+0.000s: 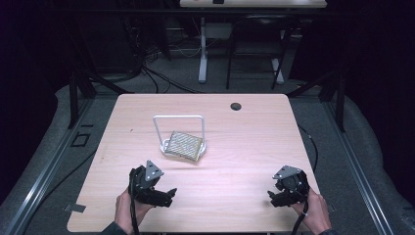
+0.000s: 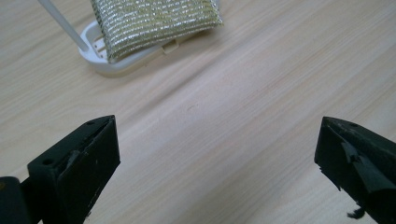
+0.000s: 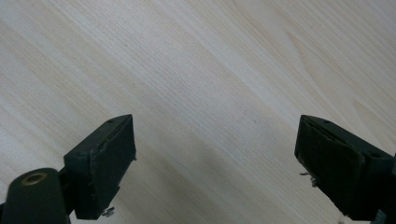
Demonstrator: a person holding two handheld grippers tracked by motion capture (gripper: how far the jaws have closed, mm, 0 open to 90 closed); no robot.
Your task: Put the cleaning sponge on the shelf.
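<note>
Dark room — grey floor [image 1: 195, 83], cables [image 1: 147, 73], white-legged desk [image 1: 202, 58] behind wooden table [image 1: 254, 127].

The desk [image 1: 235, 147] is pale wood with a fine streaked grain and a small dark round hole [image 1: 236, 106] at its far side. The scouring pad [image 1: 185, 145] is silver-gold with shiny woven stripes, on a white rack [image 1: 166, 145]. Both grippers, left [image 1: 164, 197] and right [image 1: 275, 197], are black, with grey plates on top.

light: table [image 1: 205, 196] brightly lit, surroundings dark; shadows: soft; focus: slightly blurred
</note>
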